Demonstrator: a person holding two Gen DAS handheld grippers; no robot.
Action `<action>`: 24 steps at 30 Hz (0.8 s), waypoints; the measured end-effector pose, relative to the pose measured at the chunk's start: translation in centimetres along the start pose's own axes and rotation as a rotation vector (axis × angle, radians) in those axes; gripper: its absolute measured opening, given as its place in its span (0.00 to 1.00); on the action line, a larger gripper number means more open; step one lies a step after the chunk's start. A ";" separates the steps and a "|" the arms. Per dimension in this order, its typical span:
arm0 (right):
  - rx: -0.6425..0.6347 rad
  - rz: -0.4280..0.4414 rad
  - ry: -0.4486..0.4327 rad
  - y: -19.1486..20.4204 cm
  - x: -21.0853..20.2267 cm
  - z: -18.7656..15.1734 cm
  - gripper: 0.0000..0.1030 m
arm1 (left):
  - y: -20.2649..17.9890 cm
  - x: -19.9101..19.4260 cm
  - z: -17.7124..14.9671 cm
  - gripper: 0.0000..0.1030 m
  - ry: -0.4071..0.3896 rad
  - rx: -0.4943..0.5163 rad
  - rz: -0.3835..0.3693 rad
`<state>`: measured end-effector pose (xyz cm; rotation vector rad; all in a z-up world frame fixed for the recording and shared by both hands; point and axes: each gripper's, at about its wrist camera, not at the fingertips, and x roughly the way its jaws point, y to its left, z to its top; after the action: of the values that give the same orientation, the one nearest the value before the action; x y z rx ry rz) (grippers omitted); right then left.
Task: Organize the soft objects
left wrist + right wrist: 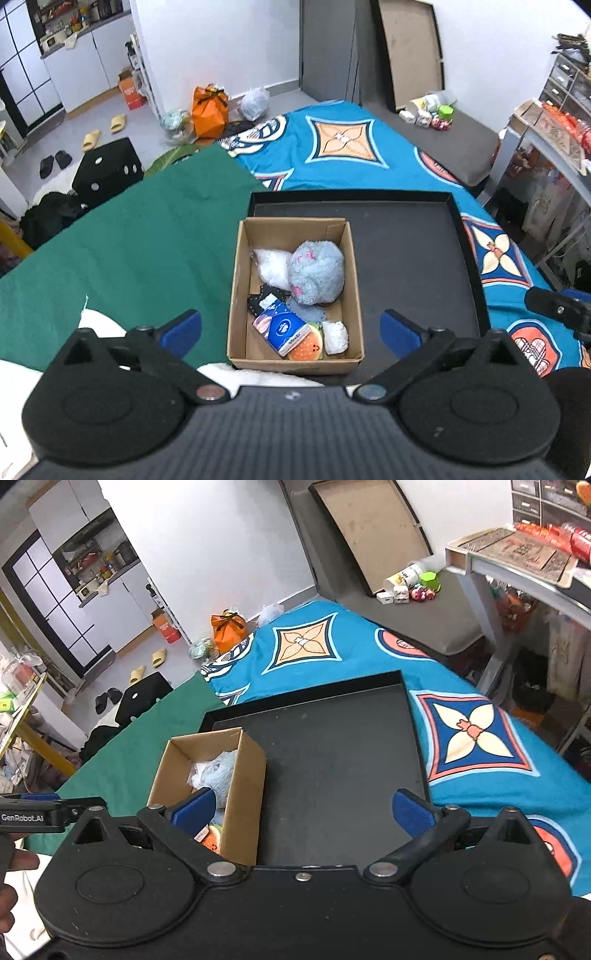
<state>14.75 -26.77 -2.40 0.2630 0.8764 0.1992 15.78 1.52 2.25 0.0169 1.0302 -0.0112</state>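
Observation:
A brown cardboard box (pixel 236 291) stands on the left part of a black tray (pixel 406 266). Inside lie a blue fluffy plush (pixel 319 271), a white fluffy item (pixel 271 266), a blue tissue pack (pixel 282 328), a burger-shaped plush (pixel 308 347), a small white bundle (pixel 335 336) and a black patterned cloth (pixel 266 297). My left gripper (pixel 290 332) is open and empty, held above the near end of the box. My right gripper (pixel 304 812) is open and empty above the tray, just right of the box (pixel 243 794). The tray (pixel 332 760) holds only the box.
A green cloth (pixel 129 254) lies left of the tray and a blue patterned blanket (pixel 351 147) covers the bed behind and right. The right gripper's tip (pixel 557 306) shows at the right edge of the left wrist view. Shelves and clutter (pixel 535 554) stand at the right.

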 end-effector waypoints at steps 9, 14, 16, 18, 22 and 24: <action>-0.021 -0.021 -0.013 0.8 -2.3 -0.8 1.00 | 0.2 -3.1 -1.0 0.99 -0.069 -0.010 -0.048; -0.037 -0.044 -0.020 1.3 -3.3 -1.2 1.00 | 0.0 -4.1 -1.5 1.00 -0.112 -0.007 -0.072; -0.048 -0.052 -0.023 1.6 -3.8 -1.5 1.00 | 0.1 -4.5 -1.7 1.00 -0.124 -0.010 -0.091; -0.048 -0.060 -0.022 1.8 -4.0 -1.7 1.00 | 0.1 -5.0 -2.0 1.00 -0.141 -0.012 -0.098; -0.043 -0.081 -0.030 1.7 -4.7 -2.0 1.00 | 0.3 -5.7 -2.7 1.00 -0.166 -0.013 -0.097; -0.046 -0.097 -0.037 1.7 -5.1 -2.1 1.00 | 0.5 -5.9 -3.0 1.00 -0.176 -0.016 -0.088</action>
<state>9.83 -26.26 0.51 0.1801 0.8447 0.1244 10.17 2.07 5.74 -0.0433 0.8545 -0.0836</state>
